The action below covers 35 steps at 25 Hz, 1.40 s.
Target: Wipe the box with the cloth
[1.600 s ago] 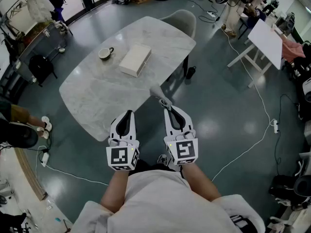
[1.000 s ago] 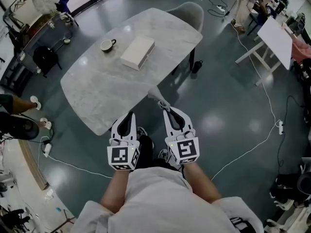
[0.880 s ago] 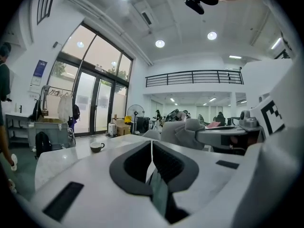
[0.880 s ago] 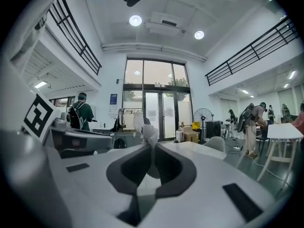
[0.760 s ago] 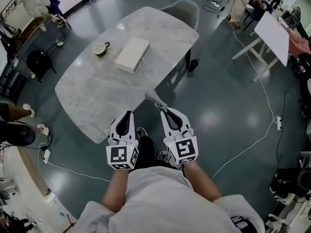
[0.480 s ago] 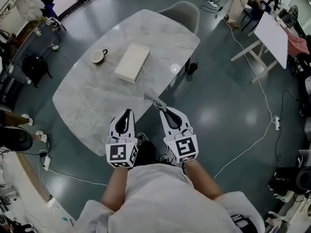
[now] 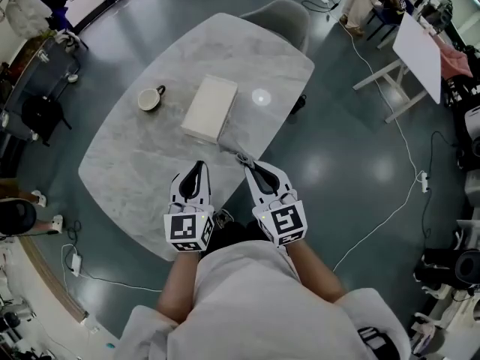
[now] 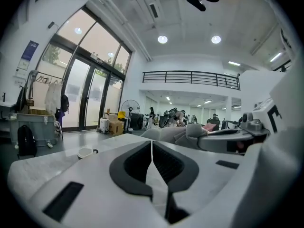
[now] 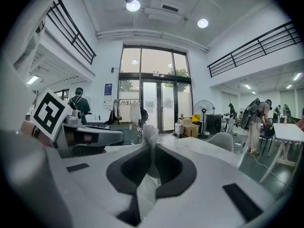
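The pale, flat box [image 7: 210,109] is lying on the table [image 7: 127,167]; your right gripper [image 7: 245,159] is pinching the cloth [image 7: 231,139], while your left gripper [image 7: 198,166] is pressing its jaws together on nothing.

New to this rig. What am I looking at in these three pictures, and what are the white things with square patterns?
No robot here: a person holds a white two-jaw claw in each hand; the patterned cubes are part of them. One picture comes from a camera on the person's head, looking down. The other two come from cameras riding on each claw, looking along its jaws. The left claw is shut and empty. The right claw is shut on a pale cloth. On the marble table lie a flat white box and a cup.
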Motion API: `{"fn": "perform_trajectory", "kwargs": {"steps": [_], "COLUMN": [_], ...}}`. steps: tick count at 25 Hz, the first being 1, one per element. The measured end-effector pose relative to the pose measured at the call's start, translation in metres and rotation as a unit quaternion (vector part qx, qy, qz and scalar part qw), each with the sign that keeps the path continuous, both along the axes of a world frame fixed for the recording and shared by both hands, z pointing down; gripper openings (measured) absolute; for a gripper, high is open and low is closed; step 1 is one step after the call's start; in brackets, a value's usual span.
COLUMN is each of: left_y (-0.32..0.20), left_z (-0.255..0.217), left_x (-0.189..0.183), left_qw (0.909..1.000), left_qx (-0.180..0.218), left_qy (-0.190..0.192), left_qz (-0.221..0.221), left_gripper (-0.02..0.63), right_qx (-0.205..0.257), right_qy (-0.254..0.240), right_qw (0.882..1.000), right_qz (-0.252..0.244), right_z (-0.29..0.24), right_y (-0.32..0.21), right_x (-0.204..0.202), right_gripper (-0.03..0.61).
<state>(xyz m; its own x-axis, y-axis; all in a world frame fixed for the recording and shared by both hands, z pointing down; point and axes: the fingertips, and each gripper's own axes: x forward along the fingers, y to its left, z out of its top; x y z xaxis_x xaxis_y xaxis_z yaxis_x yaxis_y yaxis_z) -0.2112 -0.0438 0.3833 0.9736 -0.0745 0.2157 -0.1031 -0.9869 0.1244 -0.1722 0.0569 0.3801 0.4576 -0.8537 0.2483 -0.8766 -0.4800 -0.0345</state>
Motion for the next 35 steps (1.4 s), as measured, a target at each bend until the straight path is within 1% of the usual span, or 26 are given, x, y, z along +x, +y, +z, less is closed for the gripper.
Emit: {"fn": "perform_trajectory", "kwargs": {"steps": [4, 9, 12, 18, 22, 28, 32, 35], "left_y": [-0.019, -0.027, -0.033, -0.051, -0.064, -0.075, -0.083, -0.084], "left_z": [0.015, 0.033, 0.056, 0.099, 0.127, 0.162, 0.178, 0.184], "left_x": [0.006, 0.025, 0.032, 0.047, 0.056, 0.063, 0.069, 0.072], "left_qw": [0.9998, 0.9993, 0.9985, 0.9954, 0.9922, 0.9850, 0.9807, 0.9772], "left_qx": [-0.014, -0.018, -0.020, -0.034, -0.039, -0.062, -0.071, -0.080], "left_qy": [-0.015, -0.034, -0.051, -0.086, -0.110, -0.142, -0.157, -0.166], "left_qz": [0.002, 0.004, -0.004, -0.027, -0.046, -0.076, -0.093, -0.105], "left_gripper": [0.031, 0.031, 0.031, 0.031, 0.031, 0.031, 0.031, 0.031], "right_qx": [-0.005, -0.014, -0.025, -0.063, -0.077, -0.110, -0.121, -0.138], "right_qy": [-0.025, -0.054, -0.067, -0.089, -0.119, -0.154, -0.172, -0.183], "right_qw": [1.000, 0.998, 0.997, 0.993, 0.987, 0.976, 0.968, 0.962], "right_qz": [-0.006, -0.017, -0.027, -0.055, -0.072, -0.112, -0.138, -0.148], "right_z": [0.014, 0.034, 0.055, 0.105, 0.137, 0.177, 0.197, 0.210], "right_y": [-0.021, -0.034, -0.046, -0.078, -0.095, -0.121, -0.140, -0.145], "right_x": [0.004, 0.021, 0.034, 0.066, 0.082, 0.095, 0.098, 0.101], "right_gripper": [0.041, 0.041, 0.041, 0.041, 0.041, 0.041, 0.041, 0.041]}}
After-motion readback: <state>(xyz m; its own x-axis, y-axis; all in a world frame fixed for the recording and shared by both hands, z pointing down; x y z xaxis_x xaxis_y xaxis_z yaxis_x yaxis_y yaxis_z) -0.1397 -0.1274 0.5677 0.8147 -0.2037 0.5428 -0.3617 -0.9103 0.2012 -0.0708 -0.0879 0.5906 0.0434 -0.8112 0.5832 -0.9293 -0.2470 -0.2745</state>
